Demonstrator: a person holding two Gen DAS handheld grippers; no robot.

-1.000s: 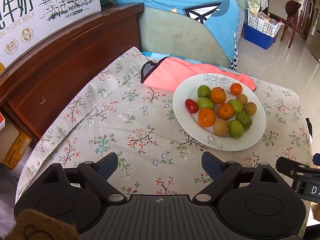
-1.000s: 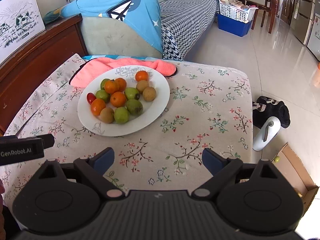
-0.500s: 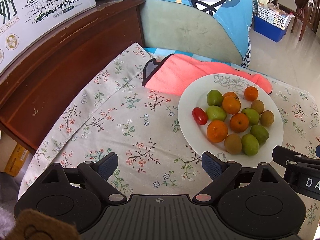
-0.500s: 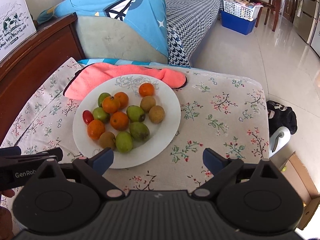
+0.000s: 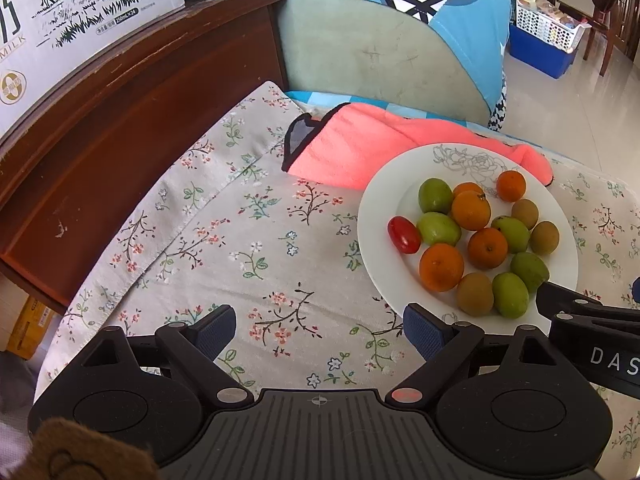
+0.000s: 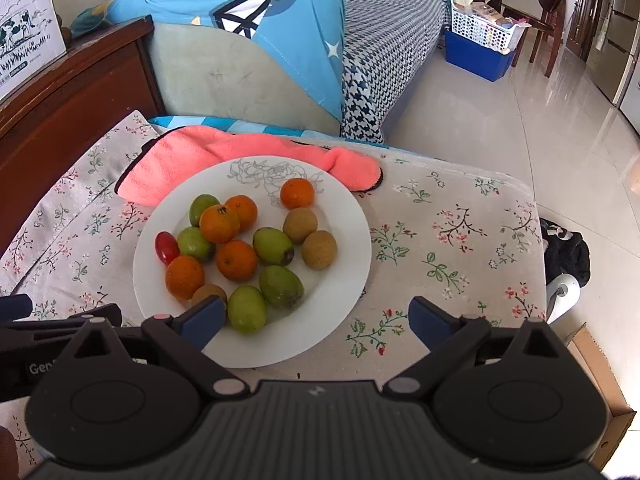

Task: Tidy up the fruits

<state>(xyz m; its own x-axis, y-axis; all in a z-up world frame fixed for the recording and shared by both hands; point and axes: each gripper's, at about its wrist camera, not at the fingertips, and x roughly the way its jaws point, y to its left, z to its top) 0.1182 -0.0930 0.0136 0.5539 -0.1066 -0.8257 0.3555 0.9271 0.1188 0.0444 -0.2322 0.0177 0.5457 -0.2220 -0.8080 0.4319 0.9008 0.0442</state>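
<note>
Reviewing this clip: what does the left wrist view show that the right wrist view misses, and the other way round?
Only the left wrist view shows the yellow carton on the floor beside the wooden cabinet, and the left gripper, open over bare tablecloth.

Only the right wrist view shows the houndstooth sofa cover, the black item on the floor, the cardboard box and the right gripper, open over the plate's near edge.

Both show the white plate of fruit, the single red tomato and the pink towel.

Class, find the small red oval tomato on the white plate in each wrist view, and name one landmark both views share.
Left wrist view: the small red oval tomato lies right of centre, at the white plate's left edge.
Right wrist view: the tomato lies left of centre, again at the plate's left edge.
Shared landmark: the pink towel behind the plate.
</note>
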